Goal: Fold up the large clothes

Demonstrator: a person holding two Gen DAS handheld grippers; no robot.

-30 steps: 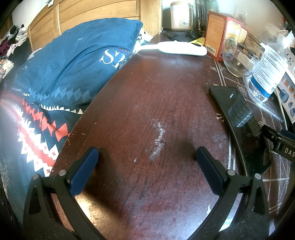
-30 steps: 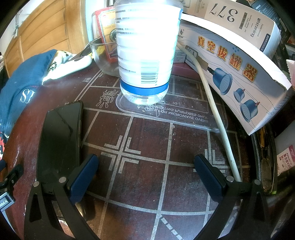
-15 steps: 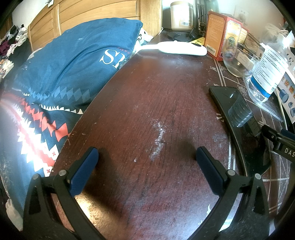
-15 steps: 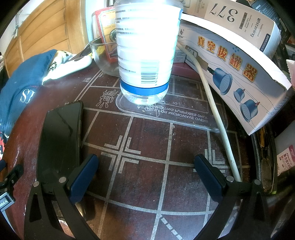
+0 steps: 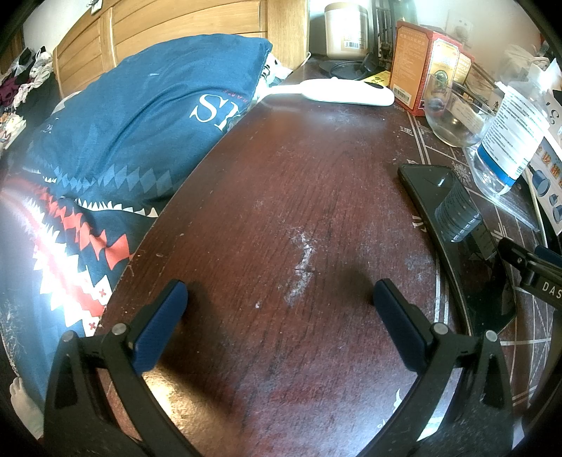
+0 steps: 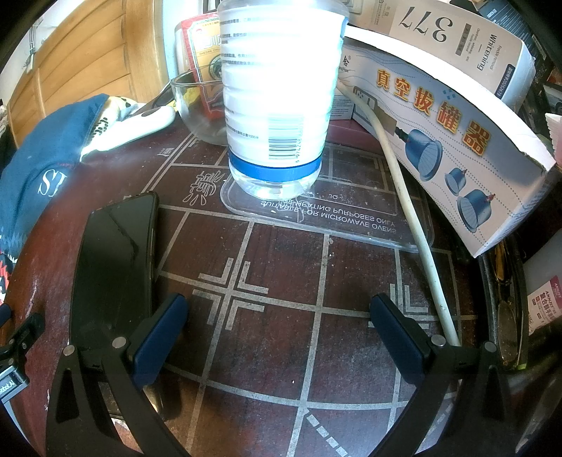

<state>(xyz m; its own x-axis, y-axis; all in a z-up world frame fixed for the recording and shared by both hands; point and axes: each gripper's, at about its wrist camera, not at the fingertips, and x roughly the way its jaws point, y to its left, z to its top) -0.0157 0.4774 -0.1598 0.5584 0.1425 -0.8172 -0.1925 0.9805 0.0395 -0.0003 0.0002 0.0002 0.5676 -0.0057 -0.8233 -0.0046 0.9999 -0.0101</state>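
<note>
A dark blue cloth [image 5: 140, 116] with white letters and a red and white zigzag pattern lies on a bed beside the dark wooden table [image 5: 298, 175]. Its edge also shows at the left of the right wrist view as blue cloth [image 6: 45, 158]. My left gripper [image 5: 281, 306] rests low over the bare tabletop, open, nothing between its fingers. My right gripper [image 6: 279, 323] is open too, low over the table's painted grid lines, with nothing held. Both grippers are apart from the cloth.
A black phone [image 6: 116, 253] lies left of the right gripper. A large plastic bottle [image 6: 277, 95] stands on a clear lid, with a glass bowl [image 6: 196, 109], boxes [image 6: 442, 123], a white cable [image 6: 414, 225] and a white device [image 5: 344, 91] around. A wooden headboard [image 5: 182, 24] backs the bed.
</note>
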